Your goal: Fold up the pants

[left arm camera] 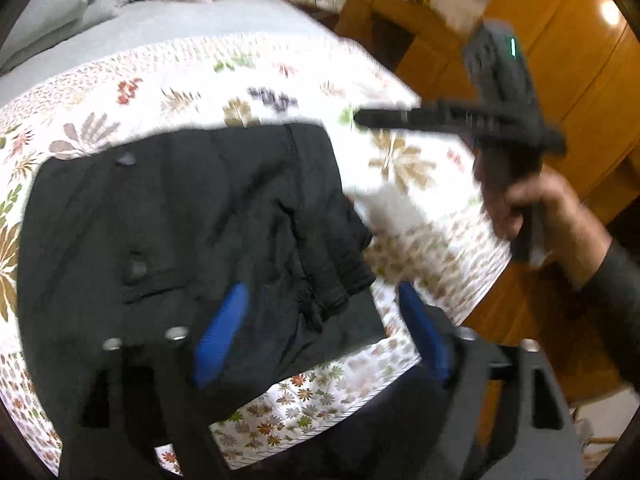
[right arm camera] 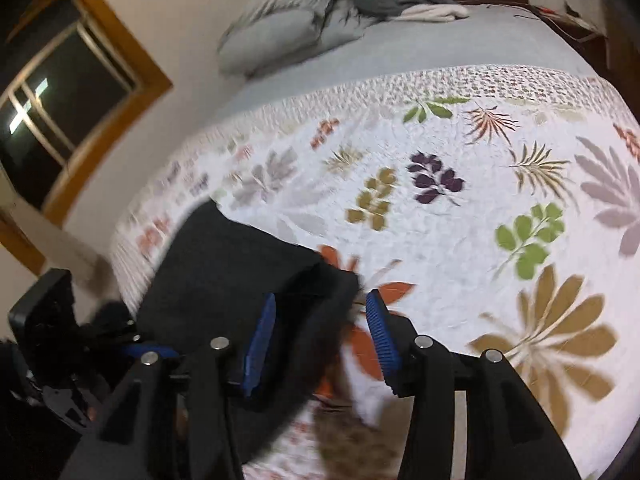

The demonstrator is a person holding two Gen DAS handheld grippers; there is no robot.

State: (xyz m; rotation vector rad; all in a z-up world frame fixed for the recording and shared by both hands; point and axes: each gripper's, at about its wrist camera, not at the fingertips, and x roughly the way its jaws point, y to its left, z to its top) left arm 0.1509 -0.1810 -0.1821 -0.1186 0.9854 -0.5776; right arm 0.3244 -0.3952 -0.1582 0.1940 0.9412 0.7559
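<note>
Black pants lie folded in a compact stack on the floral quilt. My left gripper is open above the stack's near right corner, holding nothing. The right gripper shows in the left wrist view, held in a hand above the quilt to the right of the pants. In the right wrist view my right gripper is open and empty, its fingers either side of the right edge of the pants. The left gripper's body shows at the lower left of that view.
The quilt covers the near half of a bed with a grey sheet. Grey pillows and loose clothes lie at the head. A wooden floor is to the right, a window to the left.
</note>
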